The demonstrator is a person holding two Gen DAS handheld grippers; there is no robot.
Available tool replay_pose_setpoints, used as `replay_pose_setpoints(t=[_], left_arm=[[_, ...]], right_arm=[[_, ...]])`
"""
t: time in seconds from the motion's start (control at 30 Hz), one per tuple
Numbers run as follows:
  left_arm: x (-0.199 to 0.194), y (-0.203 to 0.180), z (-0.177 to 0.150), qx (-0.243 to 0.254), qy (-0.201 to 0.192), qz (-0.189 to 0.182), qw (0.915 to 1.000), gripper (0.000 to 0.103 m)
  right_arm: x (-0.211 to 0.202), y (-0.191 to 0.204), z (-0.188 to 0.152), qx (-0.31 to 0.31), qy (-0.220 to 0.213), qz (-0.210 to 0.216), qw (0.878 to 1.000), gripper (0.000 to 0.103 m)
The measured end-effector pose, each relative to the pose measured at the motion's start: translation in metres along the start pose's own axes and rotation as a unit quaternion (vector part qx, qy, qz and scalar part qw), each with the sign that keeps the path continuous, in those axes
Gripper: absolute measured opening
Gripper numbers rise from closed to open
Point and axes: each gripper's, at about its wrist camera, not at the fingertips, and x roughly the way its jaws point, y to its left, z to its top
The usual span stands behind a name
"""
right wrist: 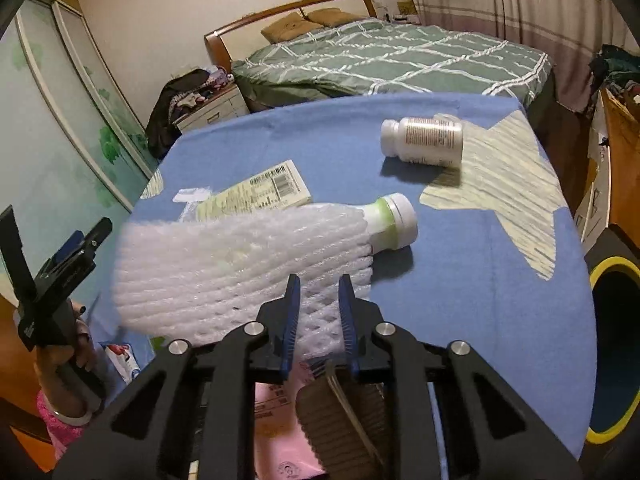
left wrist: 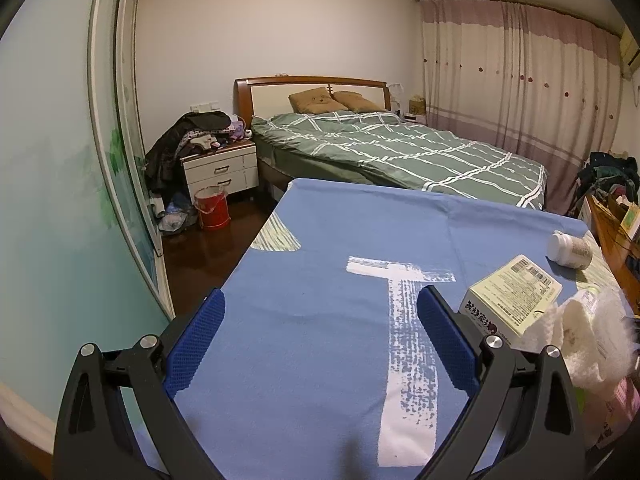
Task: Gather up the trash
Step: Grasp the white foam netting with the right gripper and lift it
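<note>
Foam net (right wrist: 240,264) w/ bottle (right wrist: 394,220) pinched in R gripper (right wrist: 319,300), L gripper (left wrist: 320,312) wide apart

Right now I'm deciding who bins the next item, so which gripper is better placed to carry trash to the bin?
Right. The right gripper is already shut on the foam-netted bottle, with the yellow-rimmed bin on its side. The left gripper is open, holding nothing.

Both views were lit by soft, dim indoor light from above, with a warm-green cast. The bottle (right wrist: 424,140) threw a shadow toward 7 o'clock. The foam net (right wrist: 240,264) was motion-blurred. Fisheye bending and black vignetting marked every edge.
</note>
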Motion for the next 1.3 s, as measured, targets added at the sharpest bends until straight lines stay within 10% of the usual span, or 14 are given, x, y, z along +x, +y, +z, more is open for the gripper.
replay_pose_setpoints(t=[0.2, 0.77, 1.0, 1.3], left_arm=[[-0.013, 0.011, 0.002, -0.023, -0.005, 0.002, 0.9997, 0.095], [-0.006, 0.016, -0.01, -0.019, 0.006, -0.003, 0.9998, 0.095], [-0.003, 0.019, -0.009, -0.022, 0.01, -0.006, 0.9997, 0.095], [-0.004, 0.017, -0.009, -0.023, 0.01, -0.006, 0.9997, 0.095]], right_arm=[[-0.029, 0.037, 0.003, -0.053, -0.028, 0.005, 0.998, 0.034], [0.0, 0.121, -0.006, -0.146, -0.002, -0.073, 0.987, 0.035], [-0.014, 0.117, -0.007, -0.143, -0.02, -0.057, 0.988, 0.009], [-0.07, 0.098, 0.001, -0.123, -0.099, -0.048, 0.986, 0.008]])
